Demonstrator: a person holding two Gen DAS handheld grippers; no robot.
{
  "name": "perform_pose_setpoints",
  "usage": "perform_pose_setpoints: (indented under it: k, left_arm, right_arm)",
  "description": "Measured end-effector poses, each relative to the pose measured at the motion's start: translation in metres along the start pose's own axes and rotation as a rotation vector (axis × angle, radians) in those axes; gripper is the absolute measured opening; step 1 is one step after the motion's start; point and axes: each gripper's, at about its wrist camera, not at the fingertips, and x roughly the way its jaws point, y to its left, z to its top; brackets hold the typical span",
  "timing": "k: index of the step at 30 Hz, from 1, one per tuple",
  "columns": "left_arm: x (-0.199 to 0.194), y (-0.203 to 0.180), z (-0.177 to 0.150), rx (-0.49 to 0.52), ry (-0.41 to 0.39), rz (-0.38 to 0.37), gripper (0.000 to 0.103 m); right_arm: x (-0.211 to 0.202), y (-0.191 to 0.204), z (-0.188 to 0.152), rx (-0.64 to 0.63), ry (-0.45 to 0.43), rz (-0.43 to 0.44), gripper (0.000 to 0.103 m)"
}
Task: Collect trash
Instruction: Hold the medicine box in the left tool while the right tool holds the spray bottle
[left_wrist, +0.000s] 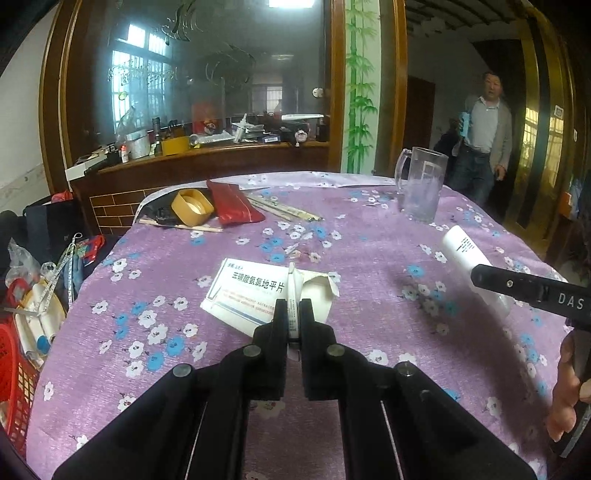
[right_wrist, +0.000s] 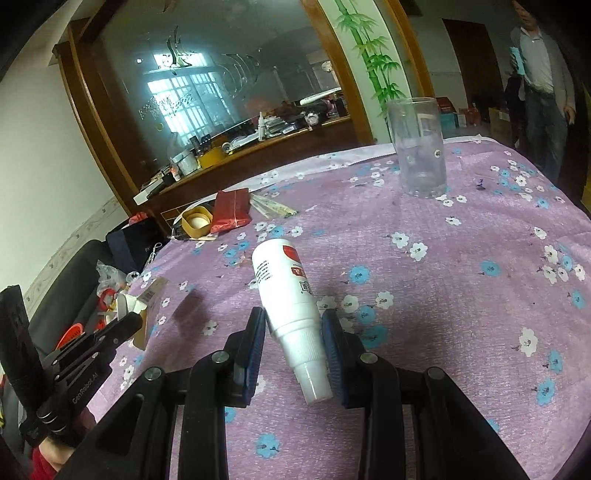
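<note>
Two tongs each carry a piece of trash above the round surface (left_wrist: 369, 236) draped in purple cloth with white and blue flowers. Left tongs (left_wrist: 293, 308) are clamped tight on a torn flap of the flattened white medicine carton (left_wrist: 243, 291) with blue printed characters, which hangs toward twelve o'clock from the fingertips. Right tongs (right_wrist: 293, 325) grip the white plastic bottle (right_wrist: 284, 288) with a red label, blue pads pressing its shoulder, its nozzle end pointing back toward six o'clock. At one o'clock of the left wrist view stands a clear glass mug (left_wrist: 421, 184) with a handle; nothing can be made out inside it. At eleven o'clock lies a round yellow tub (left_wrist: 192, 206), its pale inside showing, just beside a shiny red pouch (left_wrist: 232, 203). At nine o'clock, off the surface, a red slatted plastic basket (left_wrist: 14, 384) holds mixed white scraps and wrappers.
</note>
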Motion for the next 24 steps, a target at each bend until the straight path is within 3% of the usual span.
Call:
perform_pose_setpoints:
  k: [24]
  left_arm:
    - [0.0024,-0.0041,-0.0019,0.014,0.004,0.009,0.005]
  right_arm:
    - [0.0014,0.0053,-0.0014,-0.020,0.009,0.018,0.034]
